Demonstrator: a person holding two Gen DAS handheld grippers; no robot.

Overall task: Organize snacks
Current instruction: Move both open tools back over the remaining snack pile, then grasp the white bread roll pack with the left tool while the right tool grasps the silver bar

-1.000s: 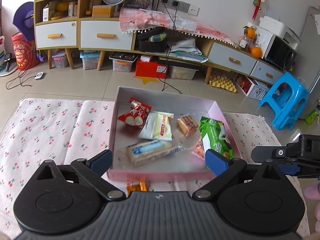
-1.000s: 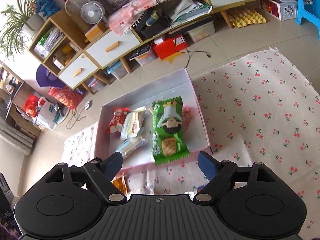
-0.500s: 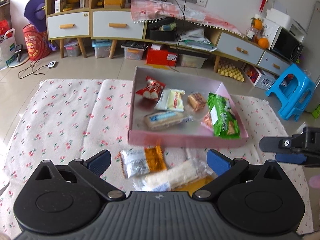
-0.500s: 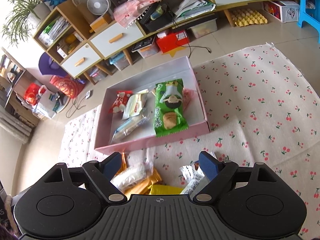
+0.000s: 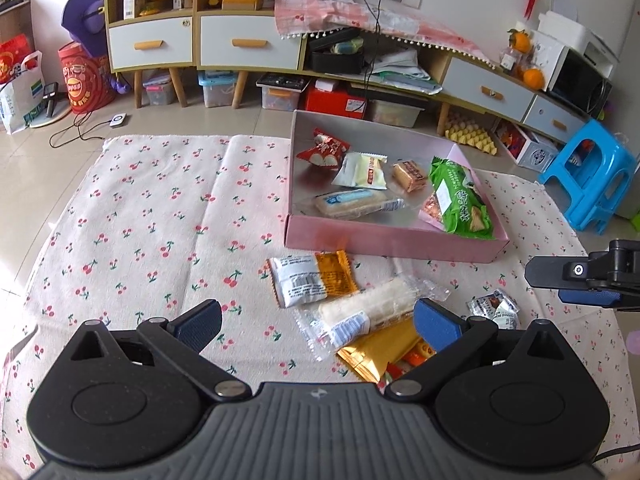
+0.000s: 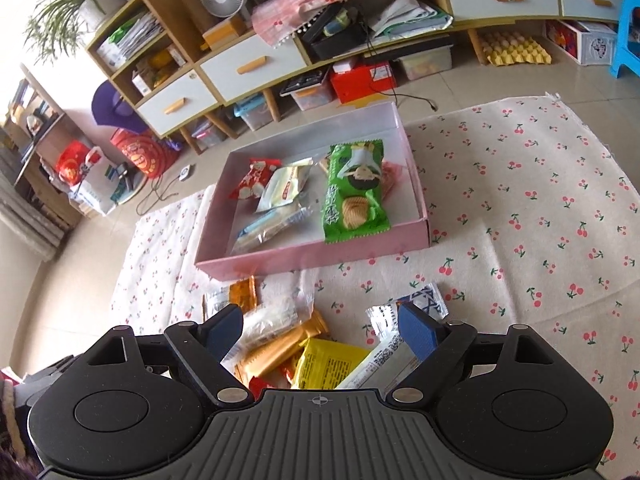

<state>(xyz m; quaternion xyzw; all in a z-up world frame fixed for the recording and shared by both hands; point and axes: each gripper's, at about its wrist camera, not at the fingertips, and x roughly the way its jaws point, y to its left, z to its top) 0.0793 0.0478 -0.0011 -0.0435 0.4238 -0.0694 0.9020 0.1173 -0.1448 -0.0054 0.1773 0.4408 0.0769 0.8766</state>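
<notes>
Probably the long white wafer pack (image 5: 366, 308), lying just ahead between the wide-open, empty fingers of my left gripper (image 5: 318, 322), is light, crinkly and crushable, so I would pinch it across its middle.

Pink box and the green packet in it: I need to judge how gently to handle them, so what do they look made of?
Pink box: probably thin cardboard, matte pink outside, with a shiny silvery lining that reflects the snacks. Green packet: glossy printed plastic film, with crimped zigzag ends and highlights.
</notes>
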